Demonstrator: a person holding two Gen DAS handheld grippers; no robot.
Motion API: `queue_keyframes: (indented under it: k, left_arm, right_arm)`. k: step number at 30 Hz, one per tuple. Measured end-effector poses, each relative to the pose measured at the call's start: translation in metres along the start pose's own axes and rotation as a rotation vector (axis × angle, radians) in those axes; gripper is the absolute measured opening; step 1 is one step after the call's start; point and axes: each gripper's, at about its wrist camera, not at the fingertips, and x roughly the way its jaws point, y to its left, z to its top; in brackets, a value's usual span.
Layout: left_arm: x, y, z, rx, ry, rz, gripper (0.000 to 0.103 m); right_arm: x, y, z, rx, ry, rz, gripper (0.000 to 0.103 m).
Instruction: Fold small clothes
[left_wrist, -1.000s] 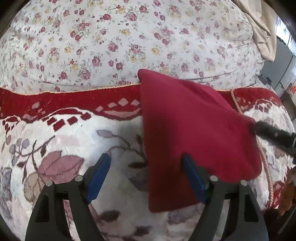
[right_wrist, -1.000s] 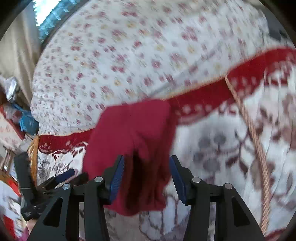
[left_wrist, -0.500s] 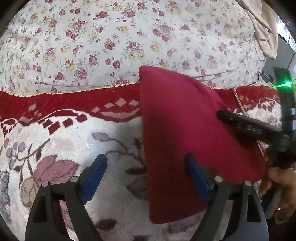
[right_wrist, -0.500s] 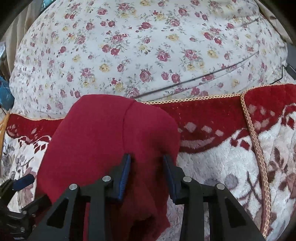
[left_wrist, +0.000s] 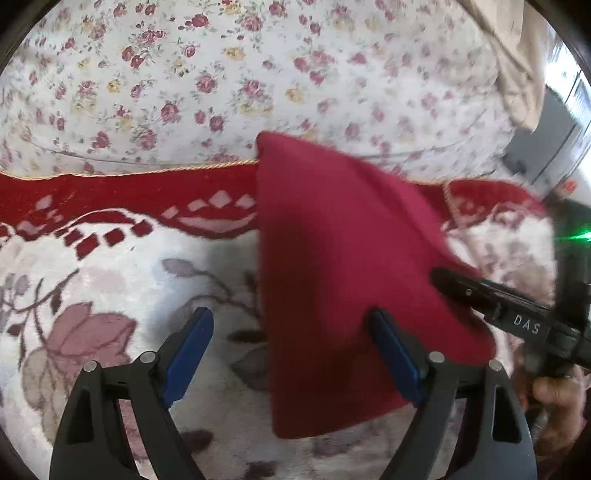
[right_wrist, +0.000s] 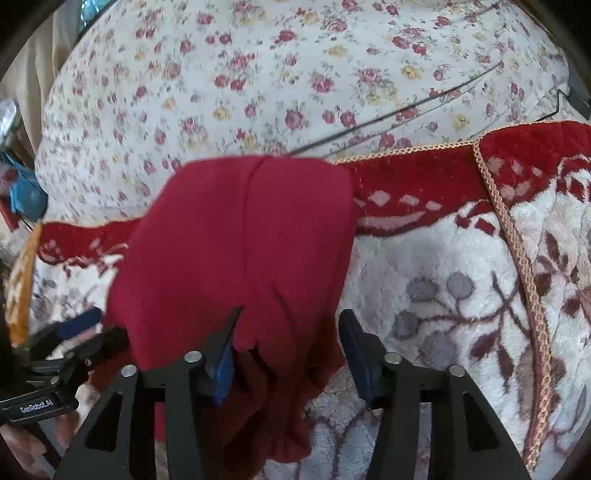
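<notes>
Red garment (left_wrist: 347, 280) lies folded on the patterned blanket (left_wrist: 110, 295), center-right of left wrist view; fold looks laid down, release step in hand. Left gripper (left_wrist: 291, 354) wide, gripping nothing; right gripper (right_wrist: 288, 347) opening, cloth betw. pads w/o pressure. Next prob. calls for backing out w/o dragging the fold, then smoothing.

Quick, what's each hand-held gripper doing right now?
Left hand-held gripper: open, holding nothing; red cloth edge lies between its fingers.
Right hand-held gripper: jaws opening, red cloth between them, not pinched.
</notes>
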Motion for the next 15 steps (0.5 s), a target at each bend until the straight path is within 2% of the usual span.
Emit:
queue_keyframes:
  k: [1, 3, 4, 6, 8, 12, 13, 14, 15]
  left_arm:
    - [-0.001, 0.002, 0.003, -0.008, -0.008, -0.011, 0.087]
    - [0.000, 0.004, 0.009, -0.025, -0.013, -0.051, 0.088]
    - [0.003, 0.005, 0.012, -0.034, -0.007, -0.073, 0.090]
    - [0.014, 0.005, 0.015, -0.047, 0.025, -0.107, 0.093]
    - [0.029, 0.007, 0.016, -0.049, 0.073, -0.110, 0.093]
    - [0.048, 0.009, 0.015, -0.061, 0.103, -0.152, 0.094]
    - [0.051, 0.009, 0.015, -0.068, 0.104, -0.164, 0.094]
    - [0.052, 0.008, 0.016, -0.070, 0.102, -0.176, 0.089]
    - [0.052, 0.006, 0.016, -0.062, 0.098, -0.191, 0.072]
  right_arm:
    - [-0.002, -0.005, 0.002, 0.029, -0.016, 0.017, 0.081]
    - [-0.001, -0.017, 0.008, 0.104, -0.041, 0.070, 0.091]
    - [0.005, -0.023, 0.010, 0.128, -0.036, 0.119, 0.091]
    - [0.021, -0.028, 0.014, 0.145, -0.002, 0.158, 0.091]
    - [0.036, -0.028, 0.017, 0.142, 0.026, 0.199, 0.091]
    - [0.060, -0.020, 0.018, 0.128, 0.051, 0.253, 0.091]
    - [0.061, -0.018, 0.018, 0.125, 0.043, 0.254, 0.083]
    - [0.062, -0.014, 0.019, 0.119, 0.047, 0.268, 0.077]
    - [0.061, -0.011, 0.020, 0.110, 0.043, 0.263, 0.072]
